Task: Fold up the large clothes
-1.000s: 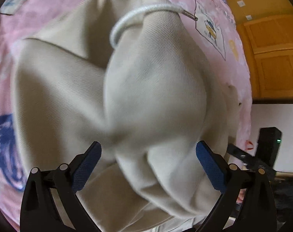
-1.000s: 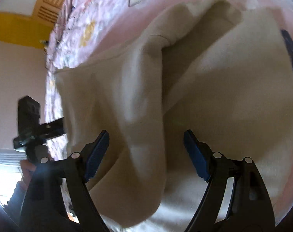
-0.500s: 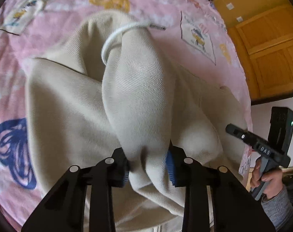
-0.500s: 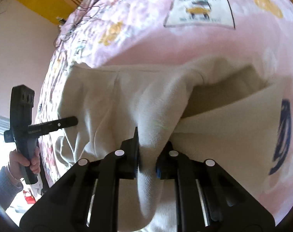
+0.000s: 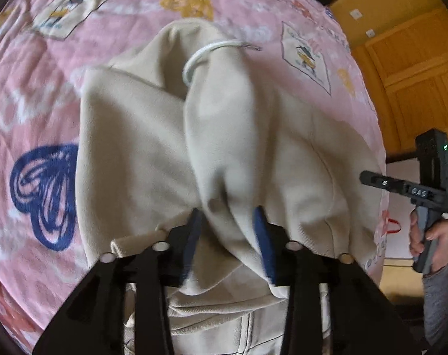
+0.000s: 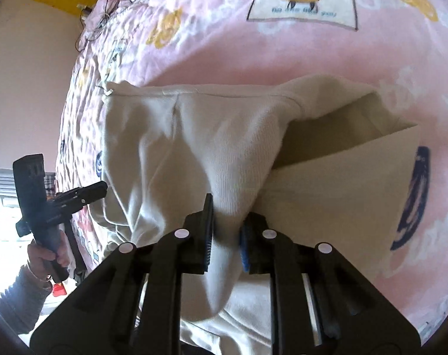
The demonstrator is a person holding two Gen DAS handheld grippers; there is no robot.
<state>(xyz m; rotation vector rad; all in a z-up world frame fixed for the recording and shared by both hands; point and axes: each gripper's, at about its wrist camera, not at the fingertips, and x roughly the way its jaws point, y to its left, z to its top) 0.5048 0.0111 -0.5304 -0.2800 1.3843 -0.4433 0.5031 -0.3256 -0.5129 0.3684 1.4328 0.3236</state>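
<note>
On pink bedspread (image 5: 40,94), left view: left gripper (image 5: 228,239), wide a second ago, pinches cream garment (image 5: 129,148), jaws easing apart. Right view: right gripper (image 6: 225,236), likewise newly clamped, easing slightly; fold-lift likely underway.

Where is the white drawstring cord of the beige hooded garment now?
In the left wrist view, the white drawstring cord loops at the top centre of the beige hooded garment, above the raised fold, over the pink patterned bedcover.

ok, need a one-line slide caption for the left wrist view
Left gripper, jaws easing open, pinches a bunched fold of the beige hoodie above the pink bedspread; right gripper at frame edge.
</note>
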